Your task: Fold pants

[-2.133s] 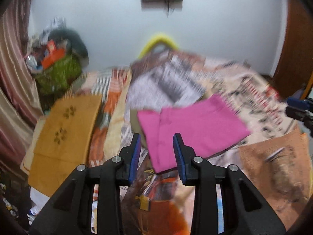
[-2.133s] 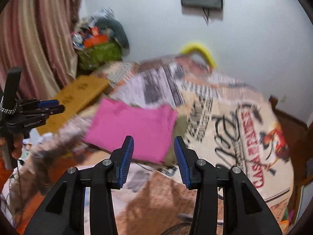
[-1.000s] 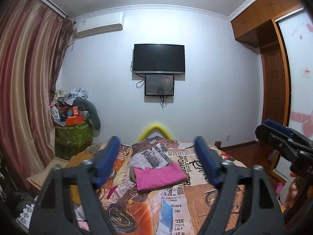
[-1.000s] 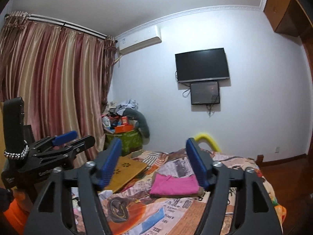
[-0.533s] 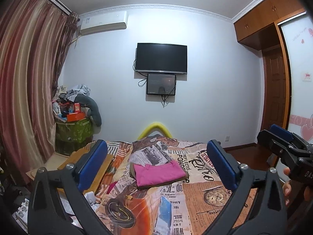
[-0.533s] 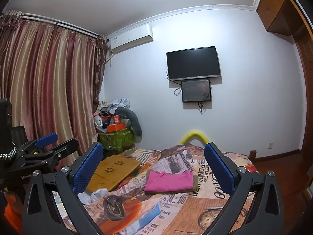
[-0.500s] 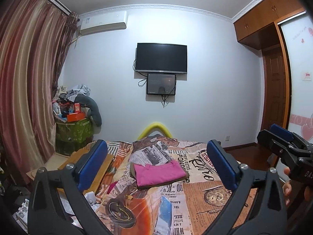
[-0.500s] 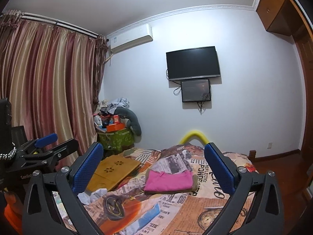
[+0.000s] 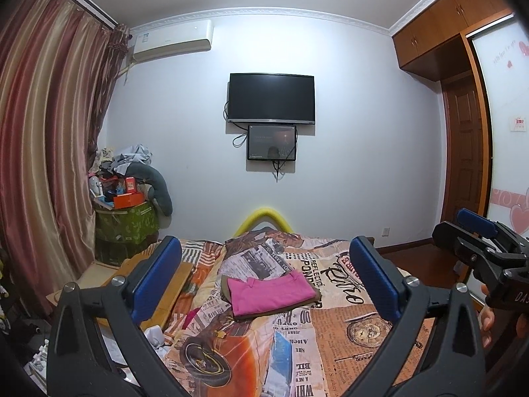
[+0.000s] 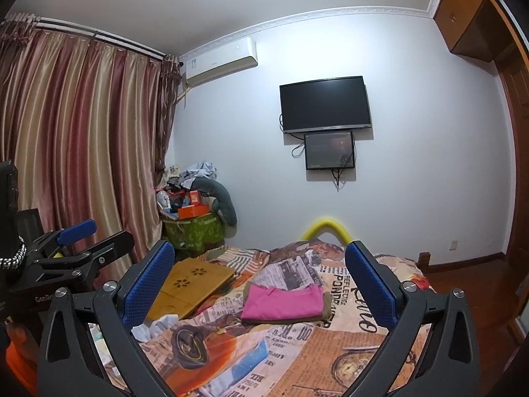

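- Left wrist view shows the left gripper (image 9: 264, 278) level above the near end of the bed (image 9: 370, 327), its blue pads spread as wide as they go with nothing between them; its jaws have just been opening.
- Right wrist view shows the right gripper (image 10: 259, 281) in the same way: pads far apart, jaws just opened, empty, pointing level across the room.
- Each gripper appears in the other's view, the right gripper at the right edge of the left view with fingers of a hand (image 9: 487, 314) under it, the left one at the left edge of the right view.
- Pink pants (image 9: 271, 292) lie on the bed well beyond both grippers, a flat, tidy rectangle resting on a folded olive garment (image 9: 319, 294).
- Judging by that neat shape and both empty grippers held well clear, the fold looks finished.
- A wooden lap tray (image 10: 195, 281) lies near the pants on the curtain side, with loose white scraps beside it.
- Bare bedspread lies around the pants towards the camera and towards the wardrobe side, so that is the freer side for any reach.
- A curtain (image 10: 72, 152) and a heaped green box (image 10: 193, 228) crowd the far left corner.
- A television (image 9: 271, 97) hangs on the far wall, out of the way.
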A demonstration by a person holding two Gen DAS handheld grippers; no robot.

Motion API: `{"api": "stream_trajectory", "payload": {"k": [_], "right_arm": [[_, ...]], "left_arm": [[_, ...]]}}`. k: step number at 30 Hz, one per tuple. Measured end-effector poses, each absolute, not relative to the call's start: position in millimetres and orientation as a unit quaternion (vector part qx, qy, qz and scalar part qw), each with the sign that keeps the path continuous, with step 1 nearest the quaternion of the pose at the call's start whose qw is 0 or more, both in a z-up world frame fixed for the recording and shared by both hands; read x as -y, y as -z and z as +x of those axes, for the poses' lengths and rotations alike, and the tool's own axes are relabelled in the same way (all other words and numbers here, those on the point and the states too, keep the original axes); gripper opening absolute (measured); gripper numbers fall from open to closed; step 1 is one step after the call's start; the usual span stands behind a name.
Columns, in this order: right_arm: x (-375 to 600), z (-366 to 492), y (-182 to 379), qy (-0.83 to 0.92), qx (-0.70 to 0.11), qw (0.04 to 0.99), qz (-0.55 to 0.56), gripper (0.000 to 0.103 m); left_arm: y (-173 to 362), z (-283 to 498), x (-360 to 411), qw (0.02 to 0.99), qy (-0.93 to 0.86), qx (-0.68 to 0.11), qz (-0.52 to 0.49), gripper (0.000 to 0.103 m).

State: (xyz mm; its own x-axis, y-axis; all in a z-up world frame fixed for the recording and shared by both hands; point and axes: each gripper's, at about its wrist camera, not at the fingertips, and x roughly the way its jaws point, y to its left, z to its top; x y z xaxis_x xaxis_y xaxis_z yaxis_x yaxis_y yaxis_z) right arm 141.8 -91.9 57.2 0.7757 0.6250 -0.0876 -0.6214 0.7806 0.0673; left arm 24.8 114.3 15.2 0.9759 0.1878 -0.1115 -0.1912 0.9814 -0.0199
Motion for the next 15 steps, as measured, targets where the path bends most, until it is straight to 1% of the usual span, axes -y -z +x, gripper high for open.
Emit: {"api": "stream_trajectory", "payload": {"k": [15], "right_arm": [[94.4, 140.8, -58.0, -0.326, -0.060, 0.943, 0.016, 0.103]], "left_arm": [[-15.4, 28.1, -115.3, 0.994, -0.094, -0.060, -0.017, 0.103]]}}
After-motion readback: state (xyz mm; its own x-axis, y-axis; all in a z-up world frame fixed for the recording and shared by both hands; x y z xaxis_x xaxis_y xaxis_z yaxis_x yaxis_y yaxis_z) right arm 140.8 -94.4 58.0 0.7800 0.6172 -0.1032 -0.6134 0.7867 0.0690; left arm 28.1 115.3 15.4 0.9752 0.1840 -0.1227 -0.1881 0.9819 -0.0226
